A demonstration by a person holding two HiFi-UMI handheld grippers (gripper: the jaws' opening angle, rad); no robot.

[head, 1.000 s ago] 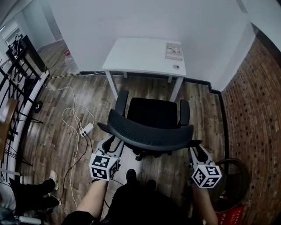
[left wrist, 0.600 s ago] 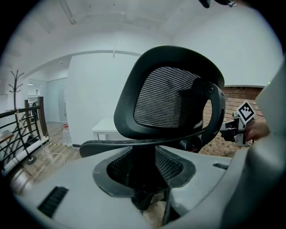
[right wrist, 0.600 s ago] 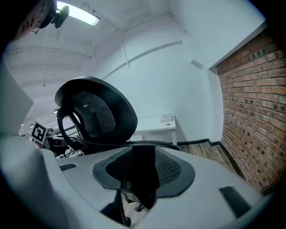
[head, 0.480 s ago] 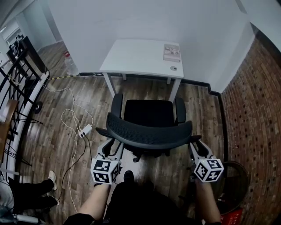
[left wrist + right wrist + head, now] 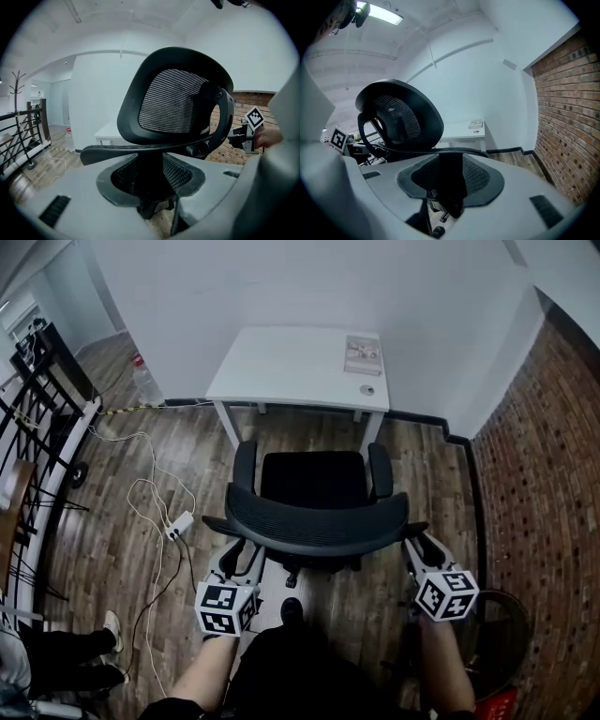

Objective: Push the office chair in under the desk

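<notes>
A black mesh office chair (image 5: 314, 479) stands facing the white desk (image 5: 281, 367), its seat front close to the desk's near edge. My left gripper (image 5: 241, 555) is shut on the left end of the curved backrest (image 5: 314, 521). My right gripper (image 5: 419, 546) is shut on the right end. In the left gripper view the backrest rim (image 5: 140, 147) runs across between the jaws of the left gripper (image 5: 150, 187). In the right gripper view the rim (image 5: 454, 151) runs across the jaws of the right gripper (image 5: 447, 187) the same way.
A book (image 5: 363, 350) and a small round object (image 5: 367, 389) lie on the desk. A power strip (image 5: 177, 524) with white cables lies on the wood floor at the left, near a black railing (image 5: 37, 427). A brick wall (image 5: 544, 474) and a round basket (image 5: 506, 615) are at the right.
The chair has rolled forward toward the desk, and both grippers have moved forward with it, still closed on the backrest ends.
</notes>
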